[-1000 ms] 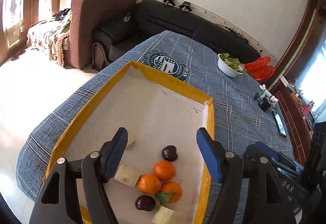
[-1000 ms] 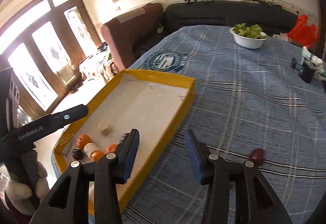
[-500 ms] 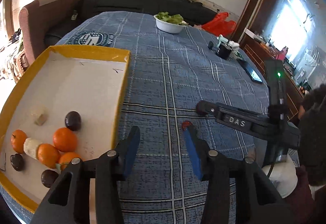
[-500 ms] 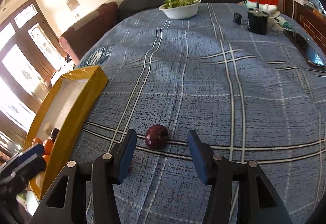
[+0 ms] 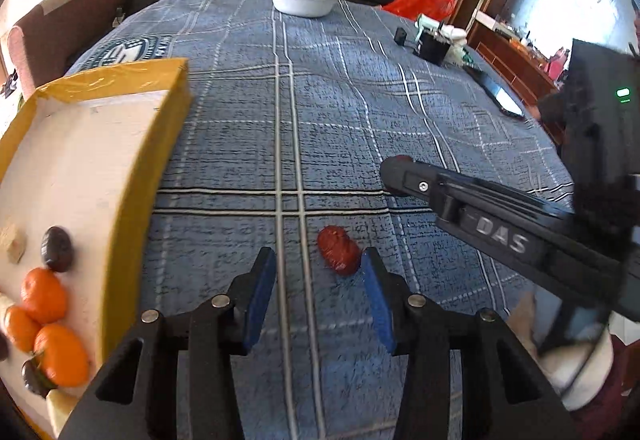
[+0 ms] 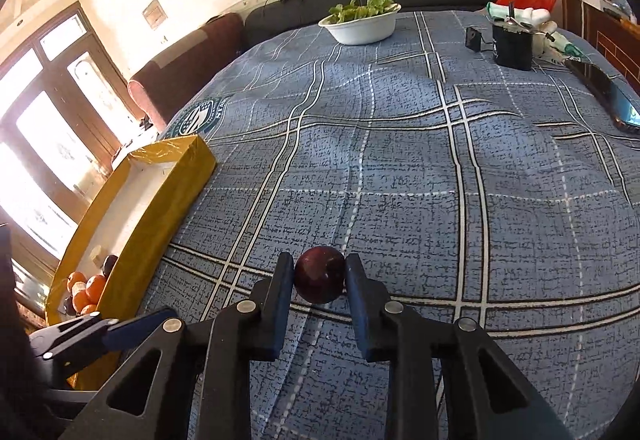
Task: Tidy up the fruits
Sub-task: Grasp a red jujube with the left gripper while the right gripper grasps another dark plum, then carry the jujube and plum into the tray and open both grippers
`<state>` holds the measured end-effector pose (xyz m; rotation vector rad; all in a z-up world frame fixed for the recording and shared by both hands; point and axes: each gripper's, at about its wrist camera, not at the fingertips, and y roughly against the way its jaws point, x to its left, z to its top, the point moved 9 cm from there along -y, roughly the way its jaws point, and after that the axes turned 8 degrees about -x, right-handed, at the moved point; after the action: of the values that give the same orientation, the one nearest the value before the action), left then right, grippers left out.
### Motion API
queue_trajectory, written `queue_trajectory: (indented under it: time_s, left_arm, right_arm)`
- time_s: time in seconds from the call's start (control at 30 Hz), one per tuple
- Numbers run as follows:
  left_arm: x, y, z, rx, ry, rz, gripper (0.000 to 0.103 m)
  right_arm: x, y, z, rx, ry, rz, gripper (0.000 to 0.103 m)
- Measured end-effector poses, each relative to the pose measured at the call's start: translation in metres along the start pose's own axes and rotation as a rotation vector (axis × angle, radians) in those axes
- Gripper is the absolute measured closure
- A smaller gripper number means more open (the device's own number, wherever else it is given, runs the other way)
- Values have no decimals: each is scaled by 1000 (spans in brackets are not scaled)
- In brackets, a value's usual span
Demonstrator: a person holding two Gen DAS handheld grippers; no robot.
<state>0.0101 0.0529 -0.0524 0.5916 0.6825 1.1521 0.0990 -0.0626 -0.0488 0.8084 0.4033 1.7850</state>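
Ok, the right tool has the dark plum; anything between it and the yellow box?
Nothing on the cloth between the plum, held in the right tool, and the yellow box. The box's raised near wall must be cleared. The left tool is over a red fruit near that route.

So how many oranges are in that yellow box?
3 oranges show clearly, clustered at the yellow box's near end: one beside the dark plum, one at the picture's left edge, one nearest the camera. More may be hidden past the edge.

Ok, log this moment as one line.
right gripper: shut on dark plum | left gripper: open beside red fruit | yellow tray: oranges
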Motion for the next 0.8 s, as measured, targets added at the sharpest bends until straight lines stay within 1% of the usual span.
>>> queue_trajectory:
  time_s: [0.07,0.1,0.23,0.27,0.3,0.37,0.47,0.63,0.8]
  left_arm:
    - [-3,-7,-2,12,-6,7,60]
    - [-4,-7,0,-2,-18,20,60]
    - [-9,-11,-1,-16,-43,38,60]
    - [-10,-12,-1,-23,-56,54,70]
    - [-10,-13,0,-32,-78,87,78]
    - [-10,-13,0,-41,-97,111,78]
    - [-7,-8,0,-44,-84,128,79]
    - [1,13,3,-73,-70,175,78]
    - [5,35,3,-104,-68,195,78]
  right_arm:
    - [-2,2,1,-6,-5,-3,74]
    - [-3,2,2,-9,-8,-5,74]
    - [-6,5,4,-16,-25,-9,74]
    - [-6,5,4,-18,-29,-11,74]
    - [-7,6,5,-22,-30,-15,74]
    - [-9,7,5,-28,-30,-28,74]
    - [-12,8,7,-36,-36,-37,74]
    - [-15,12,9,-57,-39,-49,74]
    - [-18,18,10,-82,-44,-71,74]
